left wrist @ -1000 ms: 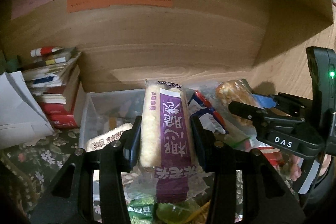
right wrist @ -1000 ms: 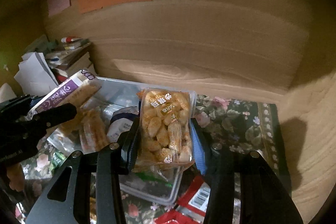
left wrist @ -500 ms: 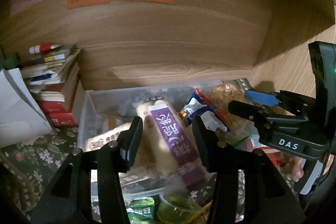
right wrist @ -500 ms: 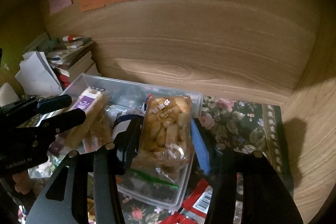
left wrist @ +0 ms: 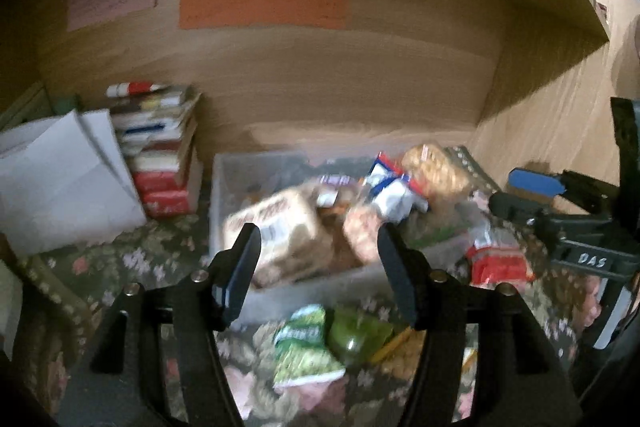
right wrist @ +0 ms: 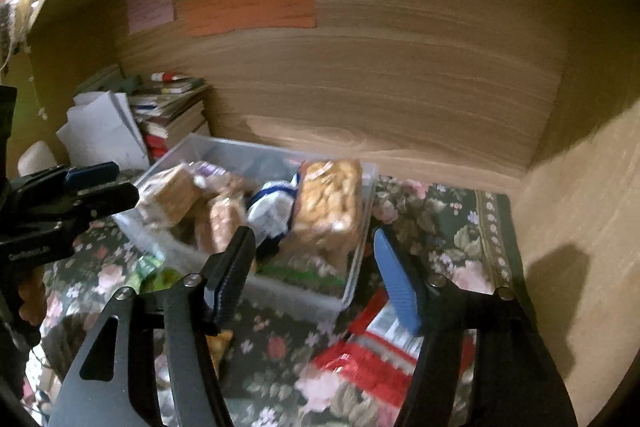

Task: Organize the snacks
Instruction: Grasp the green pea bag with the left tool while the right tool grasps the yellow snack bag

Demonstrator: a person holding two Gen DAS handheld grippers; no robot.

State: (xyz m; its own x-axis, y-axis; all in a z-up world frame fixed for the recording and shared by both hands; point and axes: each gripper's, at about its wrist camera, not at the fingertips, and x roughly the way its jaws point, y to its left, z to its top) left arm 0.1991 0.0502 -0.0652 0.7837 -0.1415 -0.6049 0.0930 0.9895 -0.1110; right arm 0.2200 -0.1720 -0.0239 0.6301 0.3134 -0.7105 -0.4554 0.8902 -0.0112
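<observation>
While both pairs of jaws have just been opening, the left gripper (left wrist: pixel 318 269) and the right gripper (right wrist: pixel 314 273) are hovering spread apart with nothing between their pads, each just in front of the clear plastic bin (right wrist: pixel 352 283) that is sitting on the floral cloth (right wrist: pixel 452 227). Inside the bin the purple-labelled snack bar (right wrist: pixel 172 193) is lying at its left end and the golden puffed-snack pack (right wrist: pixel 328 203) is leaning at its right end (a blue-and-white packet (right wrist: pixel 272 211) is lying between them), while a red packet (right wrist: pixel 372 351) and a green packet (left wrist: pixel 306 347) are lying on the cloth just in front of the bin.
</observation>
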